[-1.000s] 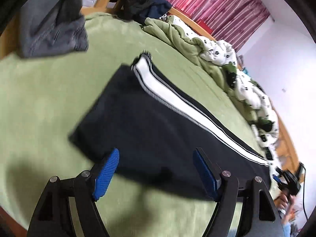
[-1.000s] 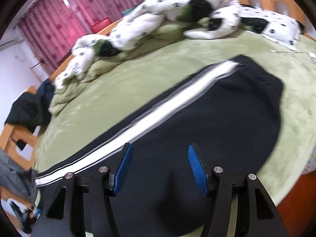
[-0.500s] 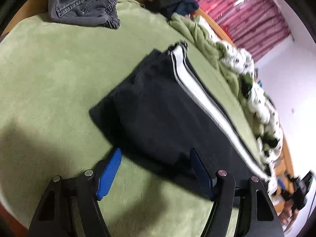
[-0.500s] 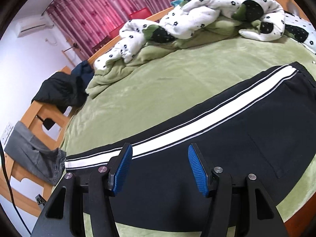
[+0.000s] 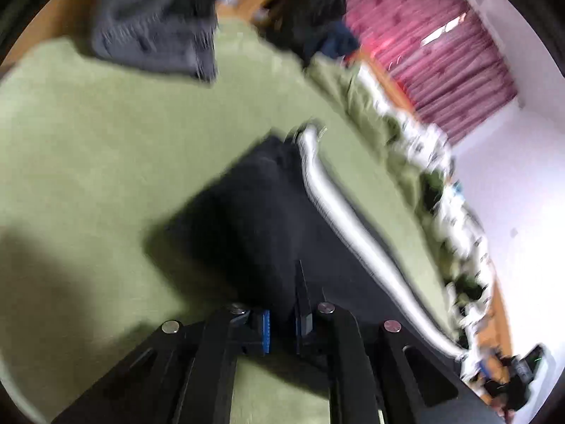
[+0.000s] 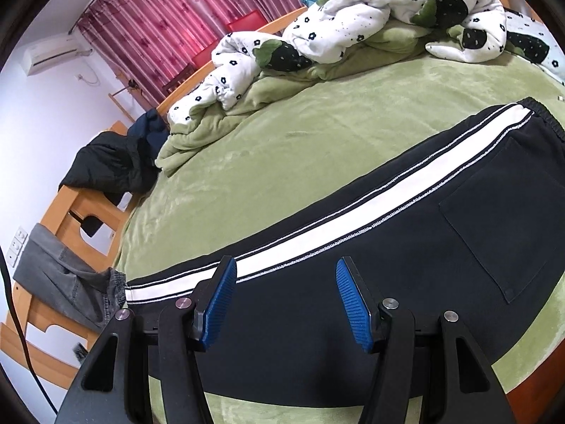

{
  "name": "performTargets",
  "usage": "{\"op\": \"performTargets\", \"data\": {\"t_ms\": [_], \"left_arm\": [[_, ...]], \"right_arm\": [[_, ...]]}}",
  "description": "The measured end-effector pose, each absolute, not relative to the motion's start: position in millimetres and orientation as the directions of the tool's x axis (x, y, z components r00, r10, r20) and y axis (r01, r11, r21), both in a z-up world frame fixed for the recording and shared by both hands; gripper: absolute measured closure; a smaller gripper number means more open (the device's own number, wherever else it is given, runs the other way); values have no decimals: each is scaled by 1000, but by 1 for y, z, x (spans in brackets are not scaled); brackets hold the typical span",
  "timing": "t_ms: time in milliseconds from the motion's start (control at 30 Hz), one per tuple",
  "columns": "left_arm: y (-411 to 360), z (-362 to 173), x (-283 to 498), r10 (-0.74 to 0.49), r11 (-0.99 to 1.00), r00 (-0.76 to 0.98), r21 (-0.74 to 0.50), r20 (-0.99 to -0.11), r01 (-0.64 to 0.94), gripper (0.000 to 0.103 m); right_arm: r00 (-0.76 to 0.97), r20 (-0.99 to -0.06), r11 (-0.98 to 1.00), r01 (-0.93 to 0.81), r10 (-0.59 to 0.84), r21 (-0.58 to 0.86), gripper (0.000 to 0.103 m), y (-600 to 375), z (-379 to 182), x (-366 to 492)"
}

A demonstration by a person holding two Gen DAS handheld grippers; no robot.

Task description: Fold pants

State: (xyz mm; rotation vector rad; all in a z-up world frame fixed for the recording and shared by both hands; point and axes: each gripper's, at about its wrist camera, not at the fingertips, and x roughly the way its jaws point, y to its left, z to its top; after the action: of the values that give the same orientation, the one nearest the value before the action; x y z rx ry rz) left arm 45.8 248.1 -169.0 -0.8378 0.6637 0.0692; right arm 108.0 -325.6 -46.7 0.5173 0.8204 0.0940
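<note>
Black pants with a white side stripe lie flat across the green bed cover, waistband at the right and cuffs at the left. In the blurred left wrist view the pants run away from me. My left gripper has its jaws closing tight on their near edge, and dark fabric is pinched between the blue pads. My right gripper hangs over the leg part, below the stripe. Its jaws stand apart and nothing is pressed between them.
A white flowered quilt and a green blanket are bunched along the far side of the bed. Grey jeans and a dark jacket hang on the wooden bed frame at the left. Red curtains cover the window.
The left gripper's jaws went from wide apart to closed on the pants' near edge, and its view rolled. The right gripper swung left from the waist end, then held still.
</note>
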Motion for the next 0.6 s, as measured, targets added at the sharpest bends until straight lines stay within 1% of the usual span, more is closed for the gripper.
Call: {"op": "performTargets", "data": {"t_ms": [33, 100, 167, 200, 233, 267, 300, 367, 400, 467, 567, 600], "left_arm": [[250, -165, 40, -179, 688, 803, -655, -569, -311, 96], [246, -172, 44, -173, 750, 759, -584, -627, -311, 95], [246, -195, 49, -208, 734, 705, -584, -678, -345, 94], [248, -201, 47, -227, 720, 705, -603, -672, -343, 89], [251, -203, 42, -241, 706, 716, -624, -656, -334, 87], [253, -201, 34, -247, 706, 724, -631, -645, -321, 82], [252, -197, 29, -244, 726, 718, -613, -652, -311, 79], [243, -186, 18, -243, 791, 695, -553, -677, -262, 79], [238, -178, 12, -254, 818, 694, -532, -674, -217, 79], [225, -160, 4, -303, 845, 707, -523, -639, -111, 79], [215, -131, 20, -314, 863, 728, -503, -610, -49, 79], [214, -124, 31, -302, 873, 734, -486, -608, -43, 68]], "right_arm": [[685, -675, 874, 115, 275, 473, 45, -326, -47, 106], [682, -683, 883, 117, 261, 455, 45, -329, -47, 103], [674, -698, 898, 118, 241, 424, 45, -332, -47, 102], [669, -706, 903, 120, 233, 412, 45, -333, -47, 102], [666, -710, 907, 121, 228, 404, 45, -334, -46, 102], [662, -716, 912, 120, 222, 393, 45, -335, -45, 102], [661, -718, 915, 118, 217, 385, 45, -336, -44, 102], [663, -720, 926, 109, 204, 363, 45, -337, -40, 103], [665, -719, 928, 105, 201, 357, 45, -337, -40, 103], [668, -717, 932, 94, 201, 349, 45, -335, -41, 106], [659, -720, 928, 90, 216, 361, 45, -333, -47, 112], [653, -723, 925, 89, 225, 368, 45, -332, -51, 115]]}}
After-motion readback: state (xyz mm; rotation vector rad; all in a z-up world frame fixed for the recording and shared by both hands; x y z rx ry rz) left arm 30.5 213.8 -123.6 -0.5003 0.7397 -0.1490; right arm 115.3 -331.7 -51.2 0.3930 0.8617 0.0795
